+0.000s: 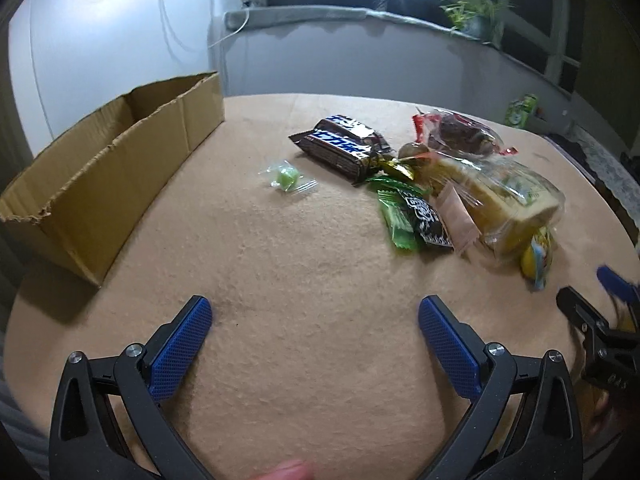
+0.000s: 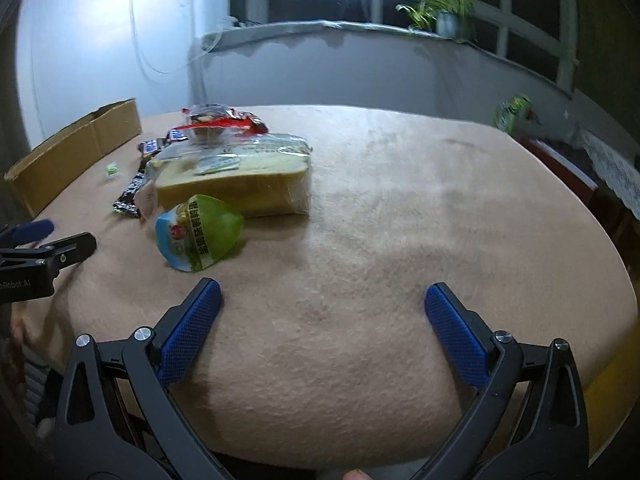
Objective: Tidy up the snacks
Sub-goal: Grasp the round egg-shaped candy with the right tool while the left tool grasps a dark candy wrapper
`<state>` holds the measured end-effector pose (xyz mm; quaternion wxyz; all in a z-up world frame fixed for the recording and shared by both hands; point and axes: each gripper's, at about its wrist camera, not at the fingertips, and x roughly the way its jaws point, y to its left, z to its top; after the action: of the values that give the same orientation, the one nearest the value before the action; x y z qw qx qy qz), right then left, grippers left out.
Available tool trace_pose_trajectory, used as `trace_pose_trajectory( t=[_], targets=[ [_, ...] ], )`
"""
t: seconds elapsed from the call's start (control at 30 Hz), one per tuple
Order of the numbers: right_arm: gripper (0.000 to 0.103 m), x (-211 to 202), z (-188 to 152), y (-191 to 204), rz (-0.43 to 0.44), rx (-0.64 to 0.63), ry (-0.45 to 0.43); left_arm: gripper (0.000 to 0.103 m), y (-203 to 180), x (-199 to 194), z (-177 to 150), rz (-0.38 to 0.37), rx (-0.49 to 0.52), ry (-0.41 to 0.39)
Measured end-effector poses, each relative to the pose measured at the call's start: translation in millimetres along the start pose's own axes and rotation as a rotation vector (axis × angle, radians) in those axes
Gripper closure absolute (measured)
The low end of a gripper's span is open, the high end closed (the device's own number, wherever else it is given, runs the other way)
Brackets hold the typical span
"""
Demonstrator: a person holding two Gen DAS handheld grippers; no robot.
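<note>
A pile of snacks lies on the tan table: a dark chocolate bar pack [image 1: 342, 147], a small green candy [image 1: 287, 178], green and black wrappers [image 1: 412, 216], a wrapped bread loaf [image 1: 500, 196] [image 2: 240, 176], a red-edged bag of dark snacks [image 1: 460, 134] and a green-blue pouch [image 2: 200, 236]. An open cardboard box [image 1: 104, 168] stands at the left. My left gripper [image 1: 315, 314] is open and empty, near the table's front. My right gripper [image 2: 323, 300] is open and empty, just right of the pouch.
The tan cloth-covered table [image 2: 400, 200] ends at a rounded far edge. A window sill with a potted plant [image 2: 444, 12] runs behind. A green packet [image 2: 512, 112] sits beyond the far right edge. The other gripper [image 2: 44, 256] shows at left.
</note>
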<state>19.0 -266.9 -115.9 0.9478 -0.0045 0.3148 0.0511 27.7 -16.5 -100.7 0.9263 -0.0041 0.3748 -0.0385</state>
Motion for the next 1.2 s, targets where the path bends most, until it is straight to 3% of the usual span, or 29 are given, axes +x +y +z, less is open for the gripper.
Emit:
trace_pose_trajectory(
  t=[0.1,0.2,0.3,0.37,0.47,0.53,0.57,0.63,0.67,0.7,0.73,0.87,1.03,1.2],
  targets=[
    [0.0,1.7,3.3,2.1,0.032,0.018,0.013,0.0,5.4,-4.7,-9.5,-0.037,-0.008,-0.065],
    [0.0,-3.9,6.3,8.9,0.121,0.036,-0.034,0.0,2.4,-5.3,-7.2,-0.031,0.018,-0.04],
    [0.0,3.0,13.7,30.2,0.148,-0.063,-0.033,0.0,1.6,-5.6,3.6,-0.052,0.026,0.007],
    [0.007,4.7,16.2,40.4,0.17,-0.106,-0.055,0.0,0.6,-6.0,14.3,-0.115,0.026,0.008],
    [0.028,10.6,19.9,46.6,0.176,-0.129,-0.052,0.001,-5.4,-4.9,29.0,-0.152,0.028,0.003],
    [0.048,15.1,21.6,45.3,0.173,-0.145,-0.04,0.001,-16.3,-5.0,38.1,-0.157,0.066,-0.011],
    [0.049,14.2,21.7,45.0,0.177,-0.143,-0.042,0.005,-22.0,-2.3,40.6,-0.16,0.091,-0.014],
    [0.057,16.0,23.0,42.1,0.18,-0.153,-0.037,0.033,-31.9,5.2,44.1,-0.189,0.125,0.003],
    [0.057,15.9,22.4,42.0,0.186,-0.154,-0.037,0.041,-35.7,11.8,44.9,-0.209,0.132,0.028],
    [0.057,15.8,23.7,40.7,0.19,-0.151,-0.035,0.055,-37.0,17.9,45.3,-0.223,0.13,0.046],
    [0.058,15.9,23.3,39.7,0.198,-0.146,-0.036,0.061,-37.9,21.4,45.4,-0.228,0.127,0.059],
    [0.059,12.8,20.8,34.8,0.219,-0.12,-0.039,0.061,-36.9,22.9,47.6,-0.246,0.115,0.055],
    [0.059,14.4,20.1,34.2,0.23,-0.12,-0.041,0.069,-32.2,24.5,51.0,-0.248,0.106,0.053],
    [0.059,15.5,19.7,32.3,0.242,-0.117,-0.041,0.071,-43.6,22.8,50.7,-0.148,0.188,0.02]
  ],
)
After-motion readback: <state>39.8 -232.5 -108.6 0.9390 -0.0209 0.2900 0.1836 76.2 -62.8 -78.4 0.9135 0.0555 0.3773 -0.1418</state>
